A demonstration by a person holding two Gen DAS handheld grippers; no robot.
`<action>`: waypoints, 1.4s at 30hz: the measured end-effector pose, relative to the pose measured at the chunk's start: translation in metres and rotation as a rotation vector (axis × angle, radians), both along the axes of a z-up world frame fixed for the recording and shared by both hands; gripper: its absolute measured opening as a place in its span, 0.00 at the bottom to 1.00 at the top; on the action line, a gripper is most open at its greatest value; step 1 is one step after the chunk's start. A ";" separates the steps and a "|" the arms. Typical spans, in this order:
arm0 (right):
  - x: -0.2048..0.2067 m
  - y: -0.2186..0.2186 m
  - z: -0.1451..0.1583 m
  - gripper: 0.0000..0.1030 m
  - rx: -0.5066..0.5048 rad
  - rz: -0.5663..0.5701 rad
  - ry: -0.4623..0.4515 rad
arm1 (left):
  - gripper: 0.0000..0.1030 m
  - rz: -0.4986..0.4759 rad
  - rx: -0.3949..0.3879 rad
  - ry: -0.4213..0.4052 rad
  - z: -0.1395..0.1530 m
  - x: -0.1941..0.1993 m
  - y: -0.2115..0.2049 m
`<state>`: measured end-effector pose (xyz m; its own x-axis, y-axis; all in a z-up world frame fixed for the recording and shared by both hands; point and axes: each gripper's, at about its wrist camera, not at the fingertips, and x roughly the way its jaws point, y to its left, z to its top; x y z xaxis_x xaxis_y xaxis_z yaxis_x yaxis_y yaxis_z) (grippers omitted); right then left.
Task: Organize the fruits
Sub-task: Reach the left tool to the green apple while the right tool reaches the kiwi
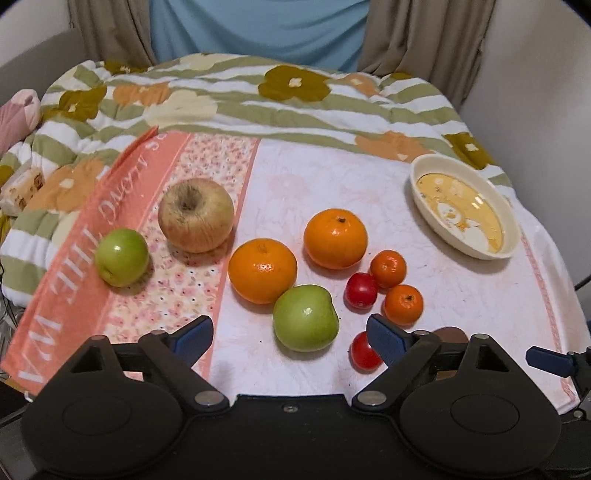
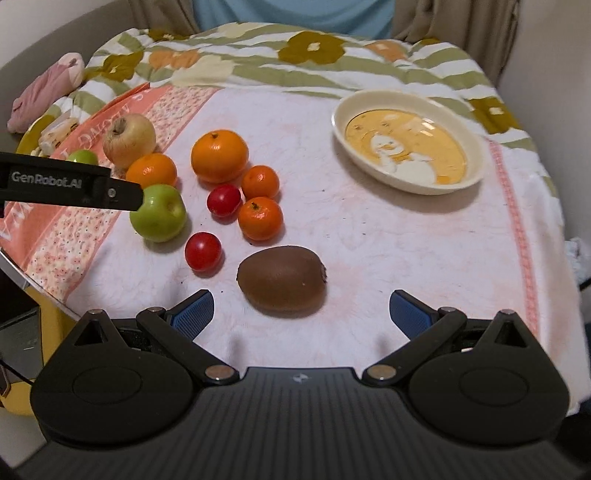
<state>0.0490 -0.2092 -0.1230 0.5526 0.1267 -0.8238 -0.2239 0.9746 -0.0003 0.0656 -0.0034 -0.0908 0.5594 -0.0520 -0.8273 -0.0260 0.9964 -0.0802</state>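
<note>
Fruit lies on a pink and white cloth (image 1: 295,177). My left gripper (image 1: 290,338) is open, with a green apple (image 1: 306,317) just ahead between its fingers. Around it lie two oranges (image 1: 262,275) (image 1: 335,238), two small mandarins (image 1: 388,268) (image 1: 403,303), two red tomatoes (image 1: 360,290) (image 1: 364,352), a yellowish apple (image 1: 195,215) and a small green apple (image 1: 122,261). My right gripper (image 2: 301,312) is open, with a brown kiwi (image 2: 281,280) just ahead of it. A cream oval dish (image 2: 408,142) stands empty at the back right.
A flowered green and white quilt (image 1: 258,92) covers the far side, with a person in a blue shirt (image 1: 258,26) behind it. A pink cloth bundle (image 2: 48,88) and a snack packet (image 2: 59,133) lie at the left edge. The left gripper's body (image 2: 66,182) crosses the right wrist view.
</note>
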 end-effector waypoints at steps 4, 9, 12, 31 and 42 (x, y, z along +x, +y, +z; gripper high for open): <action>0.014 0.002 -0.016 1.00 0.025 0.010 0.021 | 0.85 0.027 -0.016 0.009 -0.016 0.012 -0.005; 0.023 0.004 -0.025 1.00 0.044 0.026 0.025 | 0.76 0.060 -0.032 0.033 -0.029 0.019 -0.009; 0.027 0.005 -0.028 1.00 0.051 0.037 0.027 | 0.74 0.073 -0.025 0.040 -0.034 0.020 -0.010; 0.033 0.008 -0.041 1.00 0.070 0.009 0.032 | 0.54 0.064 -0.092 0.063 -0.049 0.027 -0.012; 0.034 0.010 -0.043 0.88 0.074 -0.017 0.033 | 0.53 0.024 -0.033 0.058 -0.047 0.017 -0.011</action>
<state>0.0832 -0.1990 -0.1657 0.5280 0.1789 -0.8302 -0.2064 0.9753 0.0789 0.0825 -0.0139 -0.1383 0.5116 -0.0667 -0.8566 -0.0557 0.9923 -0.1105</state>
